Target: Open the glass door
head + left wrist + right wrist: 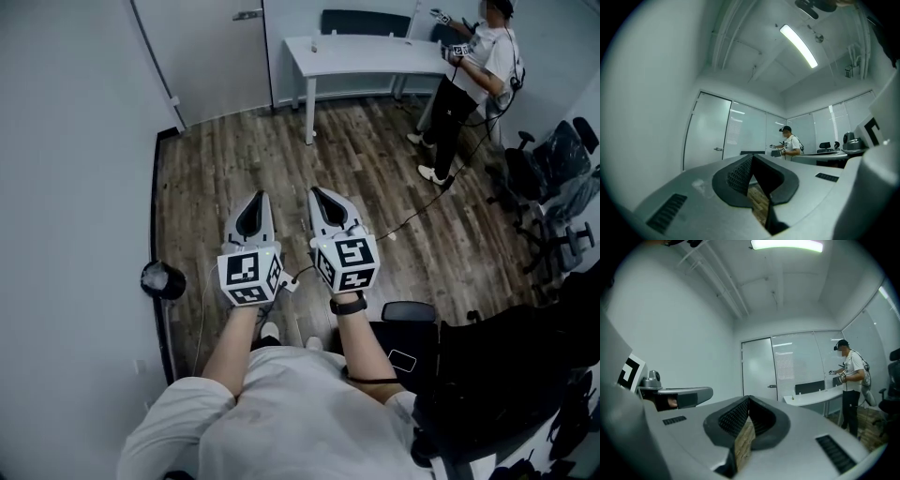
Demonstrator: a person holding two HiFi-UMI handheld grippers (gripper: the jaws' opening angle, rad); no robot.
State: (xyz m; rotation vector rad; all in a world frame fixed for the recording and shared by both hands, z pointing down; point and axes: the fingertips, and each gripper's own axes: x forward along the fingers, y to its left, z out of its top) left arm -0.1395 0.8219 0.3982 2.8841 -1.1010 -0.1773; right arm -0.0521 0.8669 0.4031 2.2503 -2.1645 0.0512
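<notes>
the glass door (211,56) is standing shut at the room's far end, a smooth pale panel with a slim metal handle (248,14). well apart from it, the left gripper (258,199) and right gripper (316,195) are pointing level over the wood-plank floor (356,178). their ribbed jaws are pressed together on nothing, likely because the approach is not yet begun.

You are holding the left gripper (257,202) and the right gripper (318,196) level and side by side, pointing forward, each with jaws pressed together on nothing; your left forearm (232,343) and right forearm (362,345) are stretching out ahead of your chest
</notes>
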